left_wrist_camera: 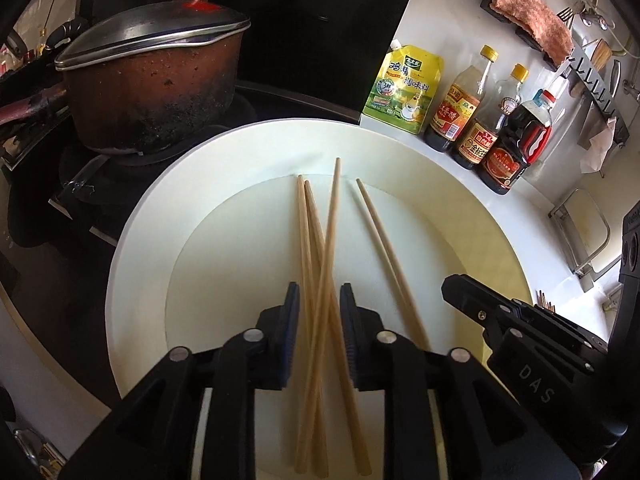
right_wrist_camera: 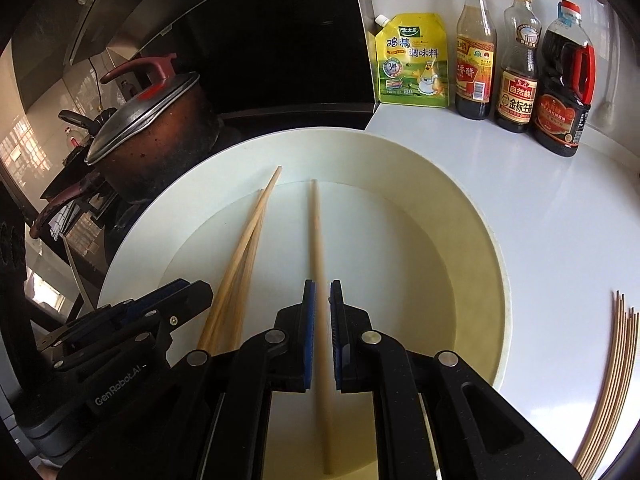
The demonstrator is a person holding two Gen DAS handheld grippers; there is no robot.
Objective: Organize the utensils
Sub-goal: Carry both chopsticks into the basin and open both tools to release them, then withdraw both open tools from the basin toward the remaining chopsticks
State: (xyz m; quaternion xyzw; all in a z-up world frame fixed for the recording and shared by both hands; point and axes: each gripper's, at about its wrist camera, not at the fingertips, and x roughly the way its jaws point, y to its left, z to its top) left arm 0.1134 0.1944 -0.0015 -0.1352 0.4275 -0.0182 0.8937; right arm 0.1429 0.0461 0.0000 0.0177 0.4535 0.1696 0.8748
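Over the white plate (left_wrist_camera: 136, 280), the left gripper (left_wrist_camera: 319, 336) stands released around three crossed chopsticks (left_wrist_camera: 320, 272) while the right gripper (right_wrist_camera: 322, 332) clamps one chopstick (right_wrist_camera: 317, 240), probably gathering them for sorting.

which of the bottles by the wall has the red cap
The dark soy sauce jug at the right end of the row, widest of the three, with a red handle. The other two bottles have yellow caps.

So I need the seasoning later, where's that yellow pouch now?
In both views the yellow pouch stands upright at the back of the white counter, behind the white plate, with the dark stove panel on its left and three sauce bottles on its right.
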